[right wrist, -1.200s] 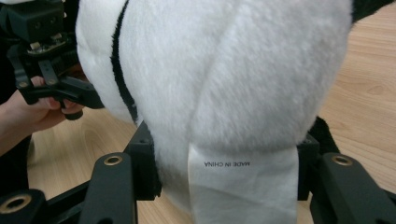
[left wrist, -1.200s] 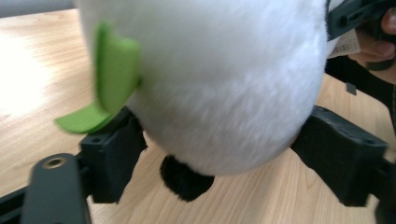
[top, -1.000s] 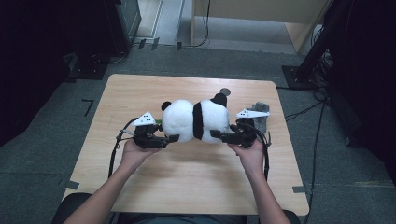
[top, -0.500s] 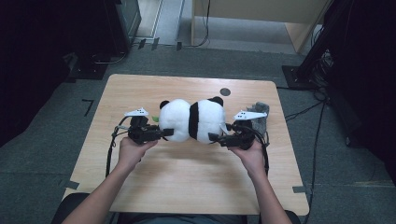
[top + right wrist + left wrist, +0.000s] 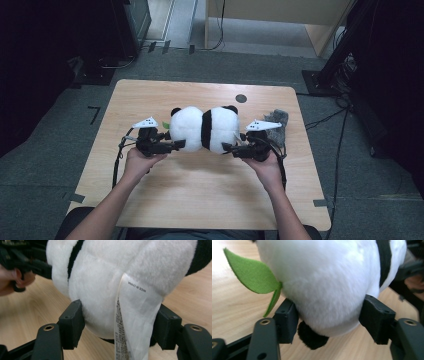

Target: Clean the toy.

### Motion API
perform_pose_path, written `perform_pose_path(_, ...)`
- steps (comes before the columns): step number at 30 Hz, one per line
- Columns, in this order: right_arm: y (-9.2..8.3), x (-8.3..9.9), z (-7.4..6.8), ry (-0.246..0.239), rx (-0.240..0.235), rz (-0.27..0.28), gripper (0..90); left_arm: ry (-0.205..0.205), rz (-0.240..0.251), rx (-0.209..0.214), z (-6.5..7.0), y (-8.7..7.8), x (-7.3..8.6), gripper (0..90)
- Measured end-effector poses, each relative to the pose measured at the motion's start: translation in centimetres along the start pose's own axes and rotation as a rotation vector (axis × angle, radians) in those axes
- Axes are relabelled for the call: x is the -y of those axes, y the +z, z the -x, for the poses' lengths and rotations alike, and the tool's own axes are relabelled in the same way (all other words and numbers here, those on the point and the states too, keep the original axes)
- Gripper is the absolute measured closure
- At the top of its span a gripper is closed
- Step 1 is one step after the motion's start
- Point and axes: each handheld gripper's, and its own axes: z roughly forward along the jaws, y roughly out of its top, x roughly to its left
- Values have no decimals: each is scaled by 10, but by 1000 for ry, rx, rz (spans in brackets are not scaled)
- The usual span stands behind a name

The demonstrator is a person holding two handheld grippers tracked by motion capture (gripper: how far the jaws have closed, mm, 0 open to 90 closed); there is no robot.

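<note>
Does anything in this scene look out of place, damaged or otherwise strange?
Nothing looks damaged. The panda plush lies on its side on the wooden table, with the left tool and right tool pressing on its two ends. Its white care label hangs loose between the right tool's jaws, so it may get pinched.

Left tongs [image 5: 179, 145] and right tongs [image 5: 227, 147] face inward, jaws partly spread.

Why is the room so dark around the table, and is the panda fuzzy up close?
High view: light falls on the table, the floor edges stay nearly black, and the panda looks soft. Left gripper view: the green leaf is sharp, the far corner blurs. Right gripper view: the tag print is readable, and the hand behind is blurry.
</note>
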Motion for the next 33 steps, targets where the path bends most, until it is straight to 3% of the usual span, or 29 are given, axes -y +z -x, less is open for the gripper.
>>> perform_pose_path(2,0,0,2,46,-9,-2,344,45,-22,-33,4,2,1,327)
perform_pose_path(4,1,0,3,61,-11,-10,344,73,-53,-52,6,5,3,322)
perform_pose_path(7,2,1,4,87,-17,-22,343,69,-80,-56,7,7,4,319)
perform_pose_path(11,3,2,9,155,-60,-38,342,44,-65,-50,4,3,7,319)
perform_pose_path(13,4,1,9,144,-61,-40,342,50,-71,-60,5,3,9,318)
perform_pose_path(17,10,3,6,80,-12,-58,334,65,-98,-100,3,10,14,311)
perform_pose_path(21,21,7,8,51,28,-95,324,55,-131,-144,-3,17,18,304)
perform_pose_path(24,24,6,8,40,39,-81,321,32,-106,-132,-7,17,18,300)
perform_pose_path(29,22,6,13,51,34,-73,313,56,-86,-138,-6,15,18,295)
perform_pose_path(33,12,5,17,46,48,-55,316,53,-65,-141,-6,10,16,301)
